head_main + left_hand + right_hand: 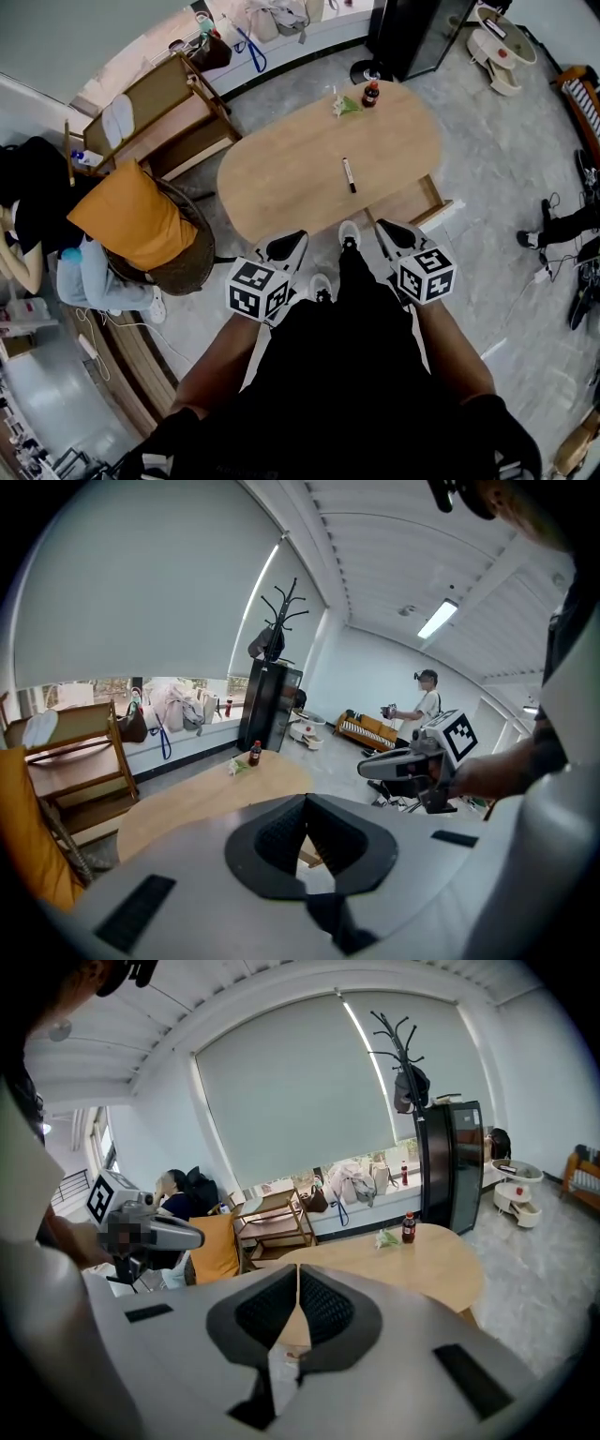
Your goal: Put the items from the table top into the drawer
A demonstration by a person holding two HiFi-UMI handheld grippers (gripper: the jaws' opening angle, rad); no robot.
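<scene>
On the oval wooden table (281, 183) lie a black marker pen (349, 175), a small dark bottle with a red cap (371, 93) and a green and white packet (344, 106) at the far end. A wooden drawer (433, 201) stands pulled out at the table's near right edge. My left gripper (286, 247) and right gripper (397, 233) hover at the table's near edge, both shut and empty. The left gripper view shows the bottle (254, 754) and packet (239, 765) far beyond the closed jaws. The right gripper view shows the bottle (408, 1228) and packet (387, 1237) too.
A chair with an orange cushion (141, 220) stands left of the table, a wooden rack (164, 117) behind it. A seated person (37, 211) is at far left. A black cabinet (412, 33) stands beyond the table. Another person (427, 703) stands far off.
</scene>
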